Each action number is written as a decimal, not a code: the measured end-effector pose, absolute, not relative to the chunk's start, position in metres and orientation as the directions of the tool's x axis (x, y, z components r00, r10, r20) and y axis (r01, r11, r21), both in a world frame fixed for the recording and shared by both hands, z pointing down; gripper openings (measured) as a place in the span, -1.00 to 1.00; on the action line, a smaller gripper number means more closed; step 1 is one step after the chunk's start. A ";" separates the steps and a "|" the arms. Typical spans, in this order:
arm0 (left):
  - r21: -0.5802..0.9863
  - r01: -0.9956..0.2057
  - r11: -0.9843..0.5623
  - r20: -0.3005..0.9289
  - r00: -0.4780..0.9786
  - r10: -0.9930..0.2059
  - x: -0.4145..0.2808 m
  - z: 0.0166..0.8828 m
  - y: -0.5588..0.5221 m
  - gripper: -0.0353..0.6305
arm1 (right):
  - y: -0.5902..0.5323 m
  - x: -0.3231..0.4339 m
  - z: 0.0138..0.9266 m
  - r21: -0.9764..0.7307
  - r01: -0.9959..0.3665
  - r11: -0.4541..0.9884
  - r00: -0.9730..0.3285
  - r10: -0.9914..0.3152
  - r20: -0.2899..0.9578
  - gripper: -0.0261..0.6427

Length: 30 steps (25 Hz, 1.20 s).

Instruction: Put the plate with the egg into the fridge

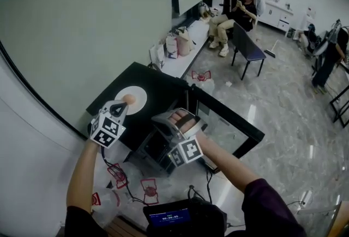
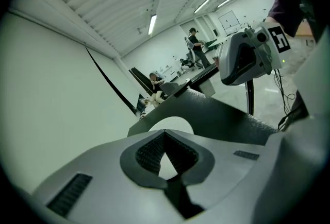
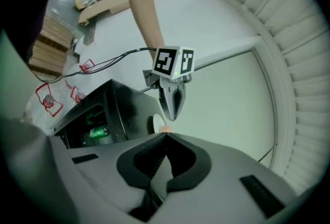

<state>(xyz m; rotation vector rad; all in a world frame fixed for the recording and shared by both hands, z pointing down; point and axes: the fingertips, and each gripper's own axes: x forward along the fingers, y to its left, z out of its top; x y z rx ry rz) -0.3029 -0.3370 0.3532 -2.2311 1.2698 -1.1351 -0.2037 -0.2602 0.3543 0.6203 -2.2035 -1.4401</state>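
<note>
**A:** Item one: plate [image 1: 139, 103] with egg [image 1: 129, 99]. Location?

**B:** On the top of the fridge [image 1: 161, 89], nearer the edge that runs along the wall than the opposite edge. It is not inside the fridge.

**A:** Task status?

**B:** Early, by my reading. Done: the fridge door [image 1: 232, 121] stands swung open, and the interior shows a green can [image 3: 98, 132] on a shelf. Outstanding: take hold of the plate, lift it off the top, carry it down to the opening and set it inside. Shutting the door probably follows.

**A:** Item two: left gripper [image 2: 165, 134]. Condition?

**B:** Jaws closed together, nothing between them. It hangs over the near rim of the plate, tip just beside the egg. I cannot tell whether it touches either one.

**A:** Item three: right gripper [image 3: 165, 136].

**B:** Jaws also closed, also empty. It is held above the front edge of the fridge top and looks across at the left gripper.

**A:** Orientation of the plate?

**B:** Lying flat, face up. It is round, so it has no long axis and no heading.

**A:** And the egg?

**B:** It rests about mid-plate. It is too small in every view to tell which way its long axis runs. It looks loose, so I judge the plate must stay level on the way in.
</note>
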 end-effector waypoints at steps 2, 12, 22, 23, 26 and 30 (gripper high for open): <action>-0.622 -0.564 -0.543 0.500 0.247 -0.830 -0.320 0.356 -0.355 -0.87 | -0.271 -0.219 0.357 0.940 -0.061 0.335 -0.812 -0.564 0.148 -0.90; -0.611 -0.581 -0.538 0.603 0.099 -0.792 -0.379 0.377 -0.409 -0.87 | -0.313 -0.253 0.382 0.941 0.148 0.305 -0.809 -0.509 0.292 -0.89; -0.532 -0.658 -0.533 0.726 -0.031 -0.686 -0.413 0.402 -0.435 -0.87 | -0.318 -0.249 0.390 0.892 0.285 0.351 -0.760 -0.484 0.433 -0.89; -0.518 -0.663 -0.541 0.734 -0.020 -0.679 -0.411 0.405 -0.435 -0.87 | -0.318 -0.248 0.391 0.892 0.289 0.347 -0.759 -0.485 0.435 -0.89; -0.500 -0.660 -0.561 0.737 0.016 -0.676 -0.402 0.406 -0.437 -0.87 | -0.317 -0.244 0.395 0.883 0.306 0.355 -0.750 -0.482 0.453 -0.87; -0.502 -0.626 -0.596 0.731 0.062 -0.680 -0.383 0.405 -0.435 -0.87 | -0.316 -0.235 0.402 0.878 0.308 0.365 -0.735 -0.495 0.464 -0.76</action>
